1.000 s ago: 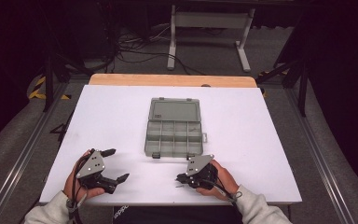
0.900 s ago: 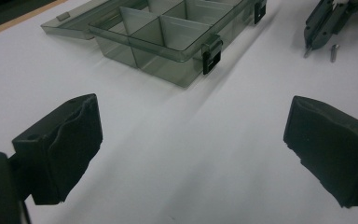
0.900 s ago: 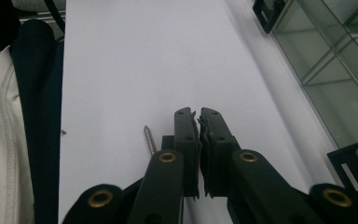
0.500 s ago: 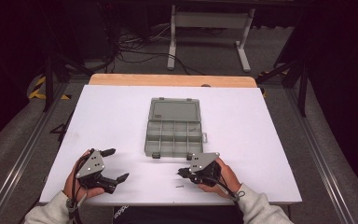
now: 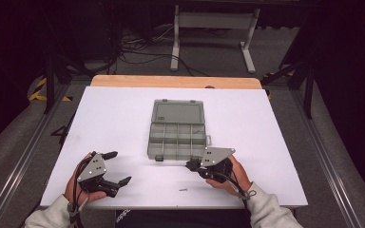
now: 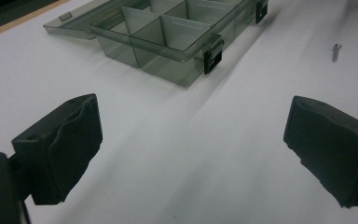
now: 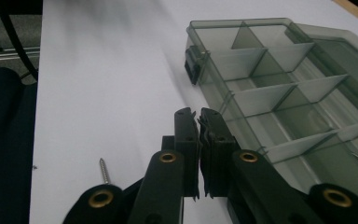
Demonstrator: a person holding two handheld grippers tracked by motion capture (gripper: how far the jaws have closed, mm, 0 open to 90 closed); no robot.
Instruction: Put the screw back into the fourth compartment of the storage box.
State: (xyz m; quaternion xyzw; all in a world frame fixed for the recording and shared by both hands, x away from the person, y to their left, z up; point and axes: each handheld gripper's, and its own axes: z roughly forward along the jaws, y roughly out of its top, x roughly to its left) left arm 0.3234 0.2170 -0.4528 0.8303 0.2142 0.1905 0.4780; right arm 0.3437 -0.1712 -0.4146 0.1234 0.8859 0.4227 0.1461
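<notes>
A clear grey compartment box lies open mid-table, its lid folded back toward the far side. A small screw lies on the white table near the front edge. My right gripper hovers just off the box's front right corner, a little beyond the screw, with its jaws shut and nothing visible between them. In the right gripper view the shut tips point along the box, with the screw to their left. My left gripper rests open at the front left; its view shows the box and the screw.
The white table top ends in a wooden strip at the far side. Cables and a metal stand's legs are on the dark floor beyond. A metal rail runs along the table's left side.
My right gripper has risen and shifted toward the box's front corner, jaws still shut; the screw now lies uncovered on the table in front of it. The left gripper has stayed put.
</notes>
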